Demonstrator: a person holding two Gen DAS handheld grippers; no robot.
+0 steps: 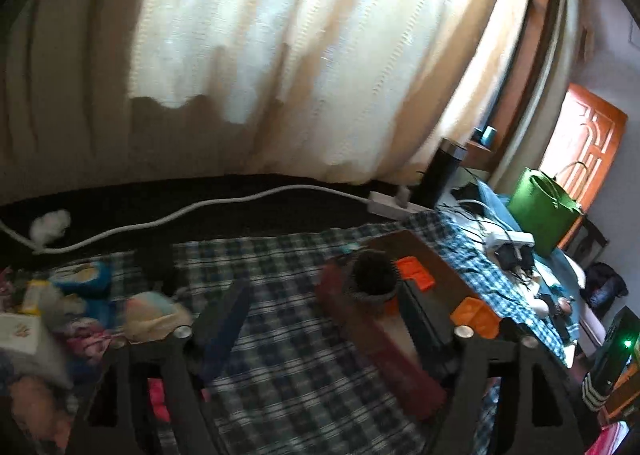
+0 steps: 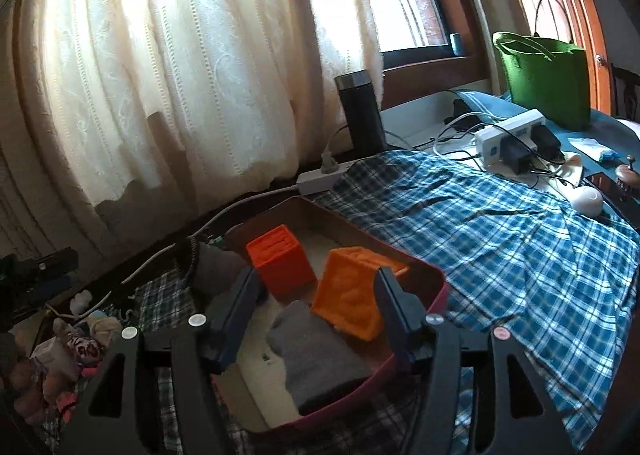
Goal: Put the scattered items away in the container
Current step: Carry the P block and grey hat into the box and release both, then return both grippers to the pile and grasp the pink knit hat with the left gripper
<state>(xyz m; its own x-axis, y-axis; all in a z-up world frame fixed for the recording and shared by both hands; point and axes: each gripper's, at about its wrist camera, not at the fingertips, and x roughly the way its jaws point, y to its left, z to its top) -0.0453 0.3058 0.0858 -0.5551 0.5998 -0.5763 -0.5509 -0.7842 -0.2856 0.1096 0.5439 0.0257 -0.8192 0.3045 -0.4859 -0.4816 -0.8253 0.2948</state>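
The right gripper [image 2: 316, 315] hangs over the near end of the box [image 2: 436, 287], a shallow red-walled container on the plaid cloth [image 2: 500, 239]. Its fingers [image 2: 240, 315] stand partly apart with nothing pressed between them; an orange block [image 2: 352, 303] leans tilted in the gap, close to the right finger, though contact cannot be told. A second orange block [image 2: 278, 259] stands upright farther back and to the left in the box, and a grey cloth [image 2: 316, 359] lies folded at the near end.

The left gripper [image 1: 320, 319] is held over bare plaid to the left of the box [image 1: 376, 331], fingers wide and empty. That view is blurred. In it a dark spiky brush [image 1: 374, 275] sits at the box's far left corner, partly over the rim, beside the orange blocks [image 1: 416, 275].

Scattered items remain outside the box: a heap of soft toys and small packs [image 1: 80, 295] lies at the left edge of the cloth, seen also low on the left in the right view [image 2: 76, 347].

Along the far side a white cable [image 1: 200, 211] runs to a power strip [image 2: 320, 177] under the curtain [image 2: 180, 75]. A dark flask [image 2: 360, 111] stands beside it. Far right are another strip with plugs [image 2: 516, 139] and a green bag [image 2: 544, 83]
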